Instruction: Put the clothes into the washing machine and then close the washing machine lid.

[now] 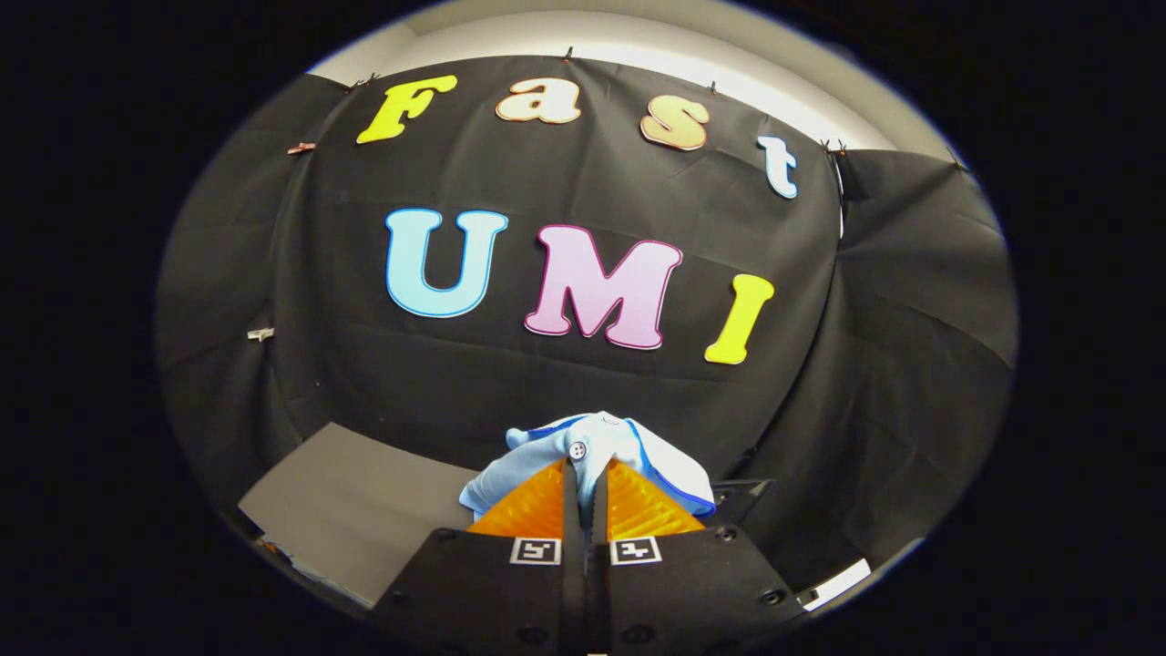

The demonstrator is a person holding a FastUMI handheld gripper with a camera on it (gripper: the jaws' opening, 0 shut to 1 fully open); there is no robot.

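While hand-held gripper [584, 474] pinches garment [592, 451], grey surface [355, 510]

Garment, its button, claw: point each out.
garment [679, 474]: gripper view, right fold with blue trim.
button [577, 449]: gripper view, its face.
claw [584, 466]: gripper view, tips shut on the garment.

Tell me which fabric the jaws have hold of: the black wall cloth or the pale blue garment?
The pale blue garment, with its button and darker blue trim, is pinched between the gripper jaws; the black wall cloth hangs beyond.

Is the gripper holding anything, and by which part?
Yes: the gripper is shut on a light blue buttoned garment, pinching bunched fabric just below its button.
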